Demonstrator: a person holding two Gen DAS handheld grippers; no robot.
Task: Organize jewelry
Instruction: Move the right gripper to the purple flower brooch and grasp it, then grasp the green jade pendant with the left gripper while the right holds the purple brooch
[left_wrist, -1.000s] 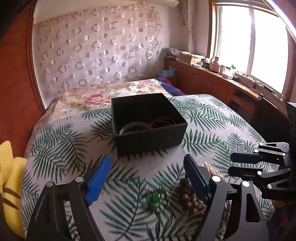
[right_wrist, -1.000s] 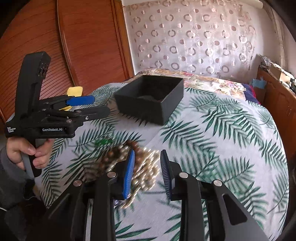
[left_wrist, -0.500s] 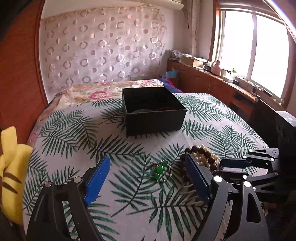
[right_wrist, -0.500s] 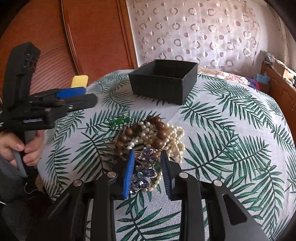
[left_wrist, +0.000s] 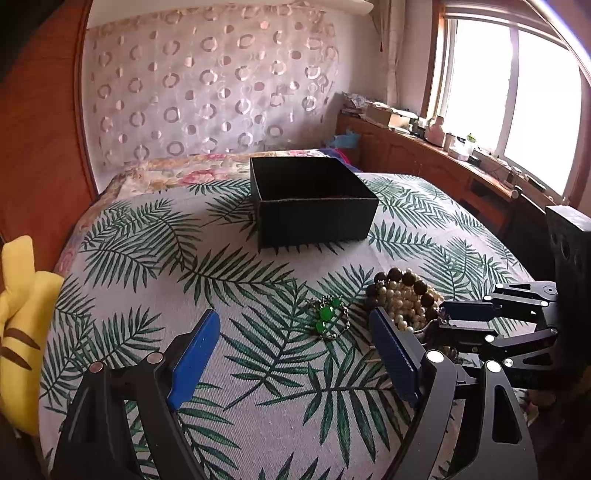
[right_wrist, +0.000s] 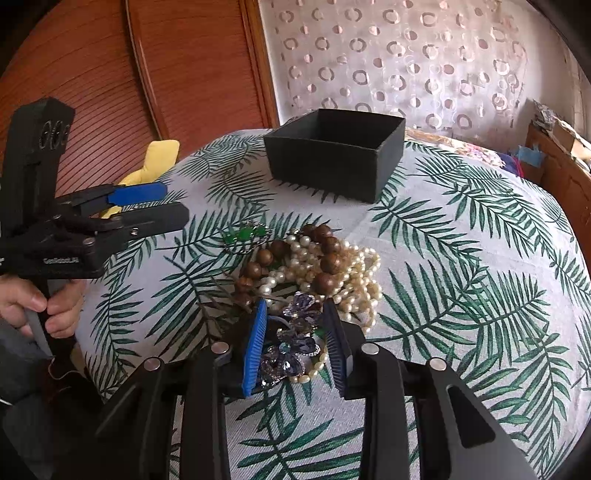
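Our right gripper (right_wrist: 295, 343), having just widened its half-parted jaws, now straddles without pinching the purple crystal piece (right_wrist: 291, 350) at lower centre, while our left gripper (left_wrist: 295, 354) hangs wide and empty, the black box (right_wrist: 334, 151) waiting beyond.

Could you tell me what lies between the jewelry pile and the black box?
Only bare leaf-print cloth lies between the jewelry pile and the black box, clearest in the right wrist view.
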